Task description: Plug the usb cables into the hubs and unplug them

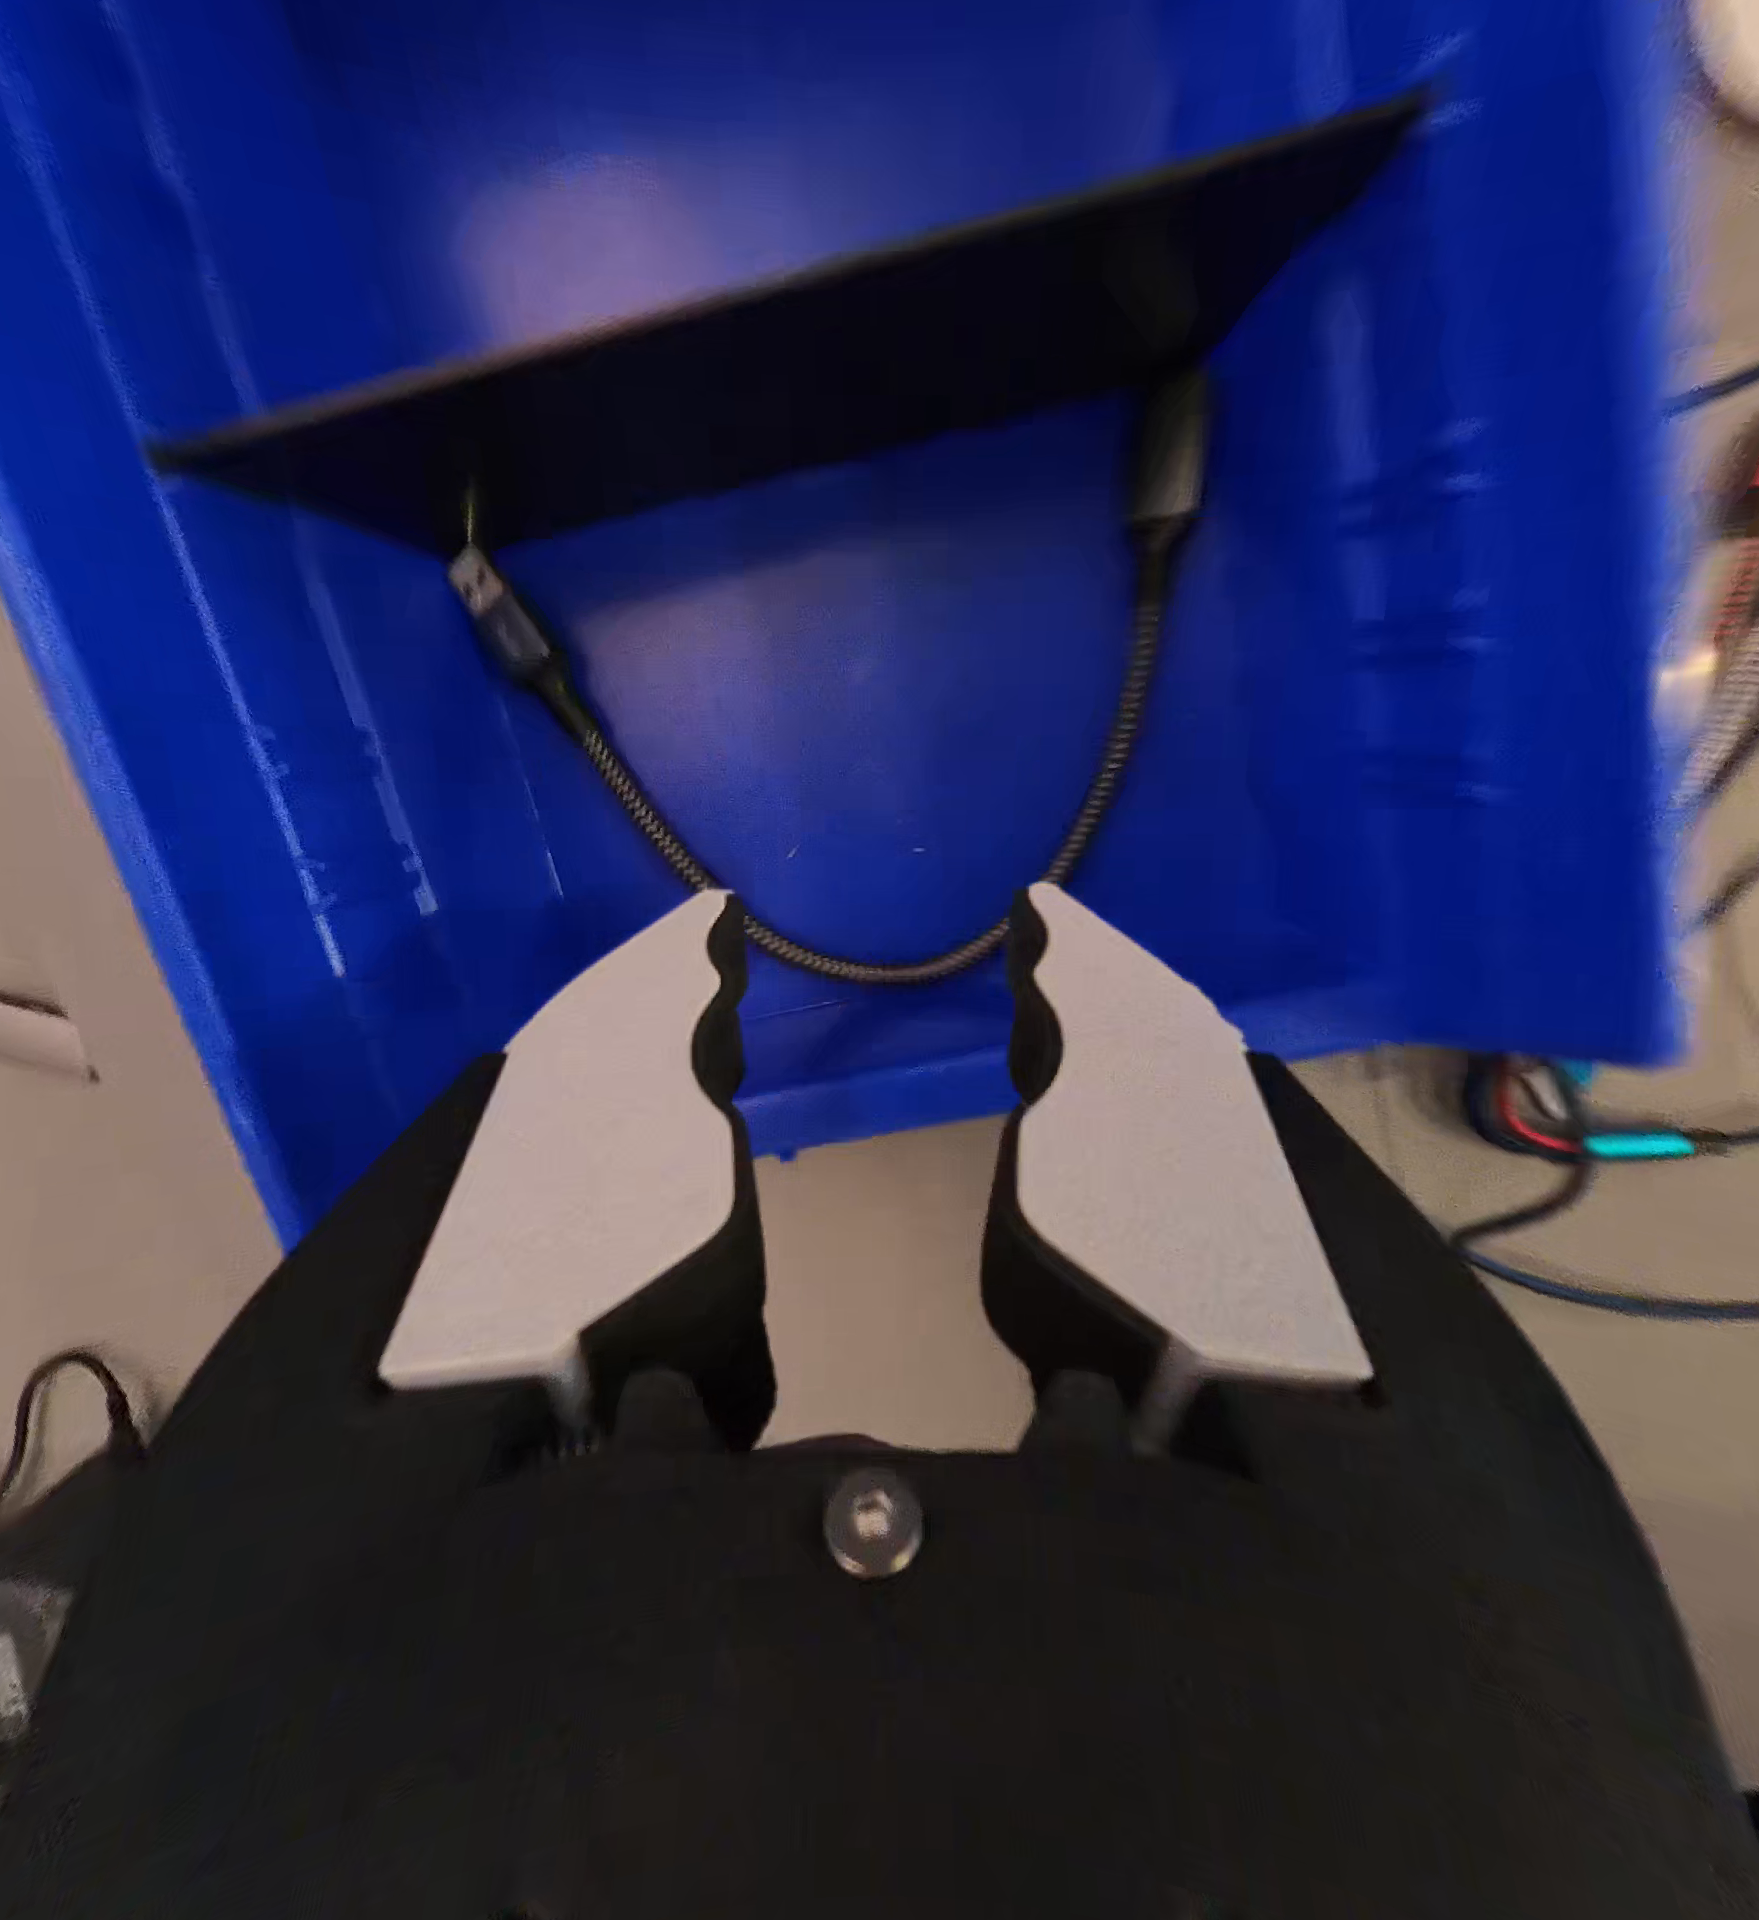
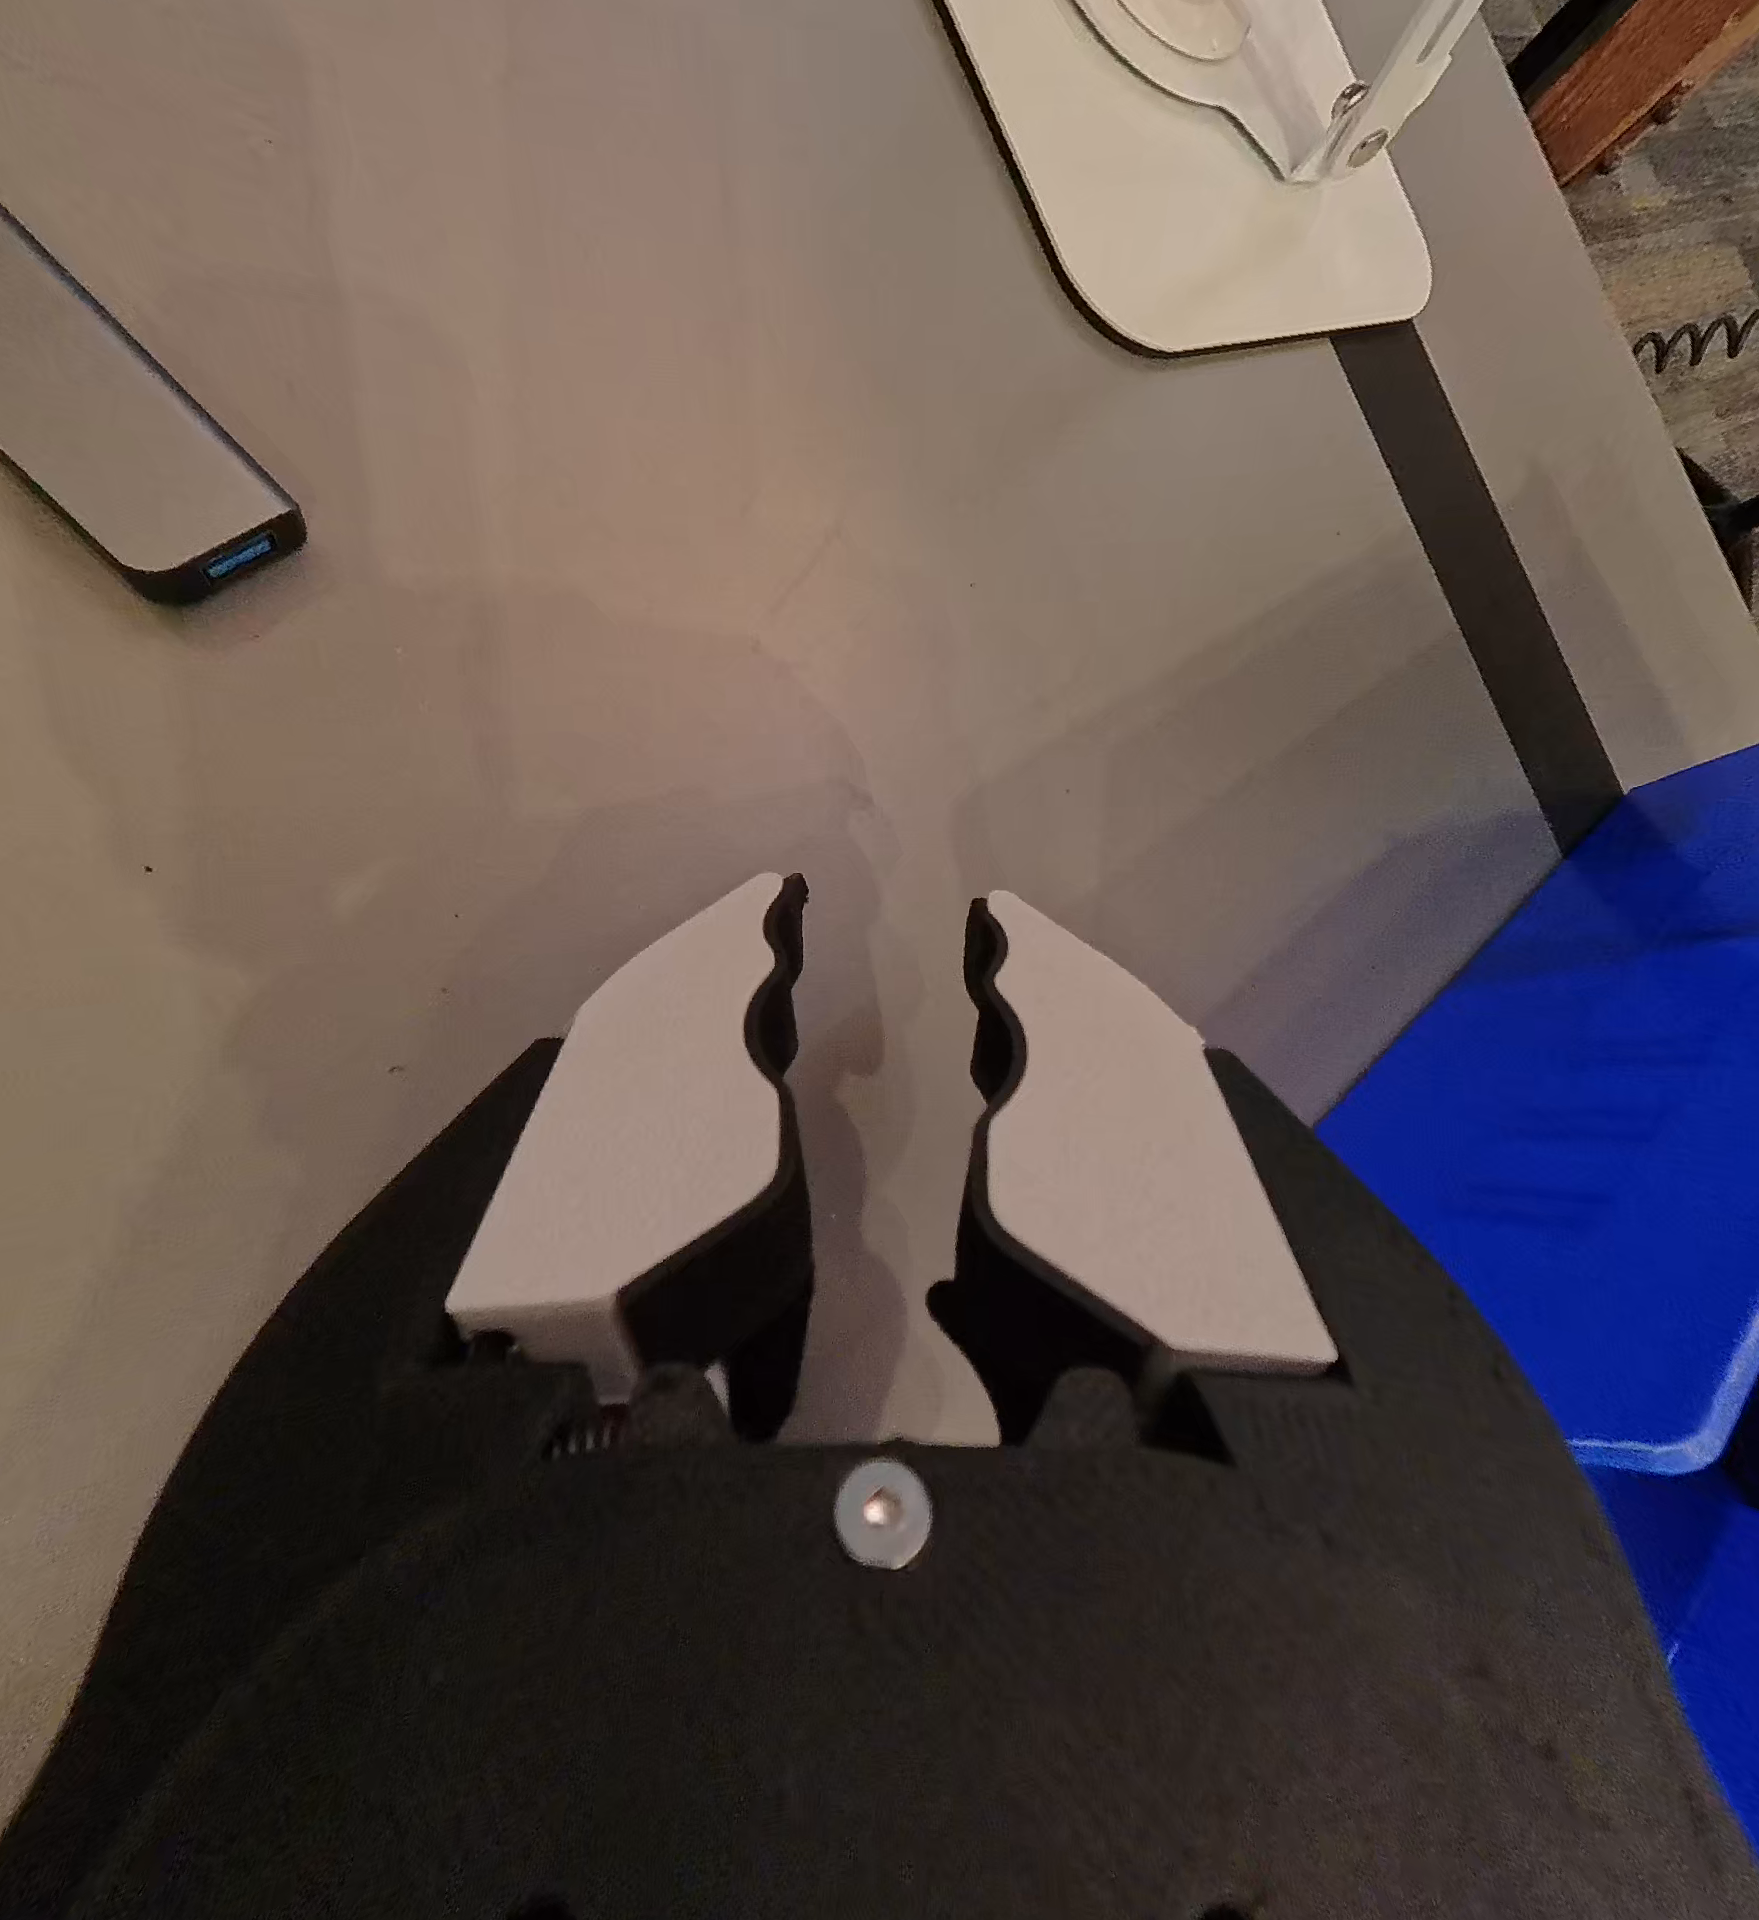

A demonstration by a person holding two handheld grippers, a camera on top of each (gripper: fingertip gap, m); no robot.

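In the left wrist view a blue bin [image 1: 231, 644] holds a short braided grey-black USB cable [image 1: 1137, 727] that lies in a U-shaped loop. One plug [image 1: 496, 613] lies at the left and the other plug [image 1: 1171, 457] at the right, both against a black divider [image 1: 802, 374]. My left gripper [image 1: 873, 914] is open over the near end of the bin. The bottom of the cable loop shows between its fingertips, and the pads do not press on it. My right gripper [image 2: 885, 894] is open and empty above the bare table. A flat grey hub [image 2: 75, 416] with a blue port at its end lies far to its upper left.
A white monitor stand base [image 2: 1218, 187] sits at the far right of the table. The blue bin [image 2: 1581, 1143] shows at the right in the right wrist view. Loose coloured cables [image 1: 1581, 1143] and electronics lie to the right of the bin, and dark cables at the lower left. There is about 55 cm between the tips of the two grippers. The flat grey hub [image 2: 75, 416] is closer to my right gripper, around 12 cm from its tips; the left tips are 40 cm off.
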